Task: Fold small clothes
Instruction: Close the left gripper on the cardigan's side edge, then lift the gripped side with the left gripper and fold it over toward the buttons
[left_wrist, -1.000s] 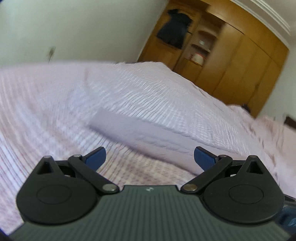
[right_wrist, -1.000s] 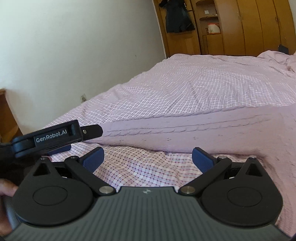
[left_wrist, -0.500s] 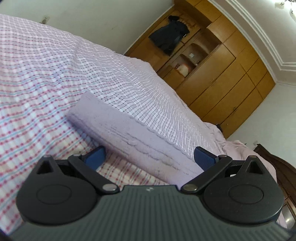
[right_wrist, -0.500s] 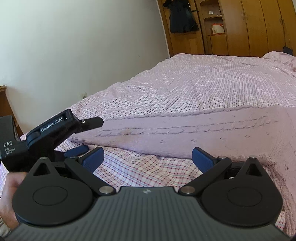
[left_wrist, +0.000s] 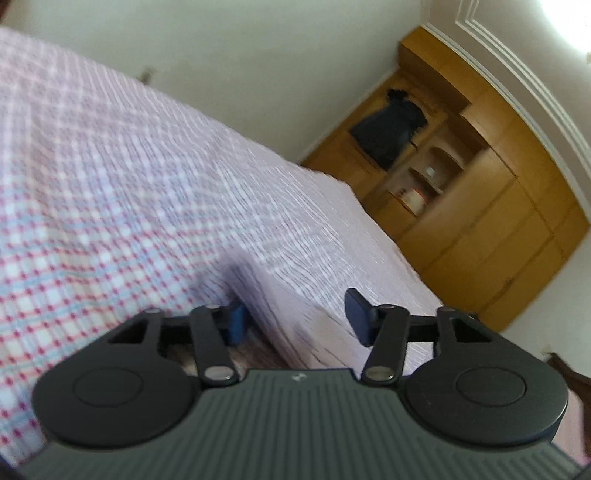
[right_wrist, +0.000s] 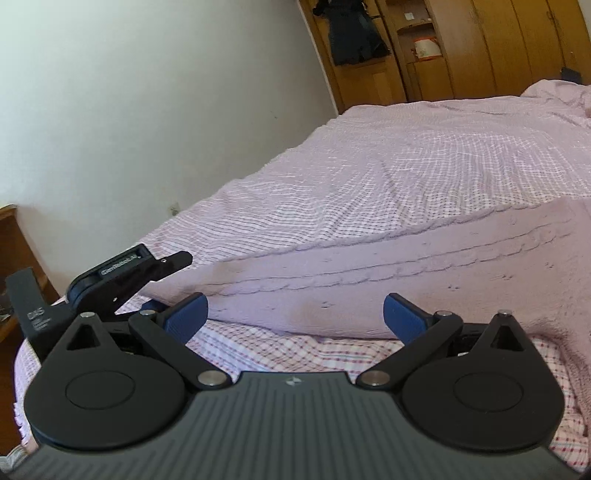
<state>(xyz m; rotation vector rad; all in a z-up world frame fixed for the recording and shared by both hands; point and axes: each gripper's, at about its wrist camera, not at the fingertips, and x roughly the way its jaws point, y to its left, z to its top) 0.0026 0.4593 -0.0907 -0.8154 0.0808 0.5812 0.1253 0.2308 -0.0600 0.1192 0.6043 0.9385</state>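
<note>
Lilac cable-knit garment (right_wrist: 424, 266) lies folded on the bed (right_wrist: 369, 177), checked sheet under it. Left hand-held gripper (left_wrist: 295, 321) has its jaws apart straddling the garment's corner. Right hand-held gripper (right_wrist: 295, 317) is wide open just short of the garment edge. Wooden wardrobe (left_wrist: 480, 192) stands behind. Left unit's label is blurred; "DAS" is legible.

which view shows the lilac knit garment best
The right wrist view. The lilac knit garment lies sharp across the checked bedspread, cable ribs and near edge visible. The left wrist view is motion-blurred and shows only one end of it, between the open left gripper fingers.
</note>
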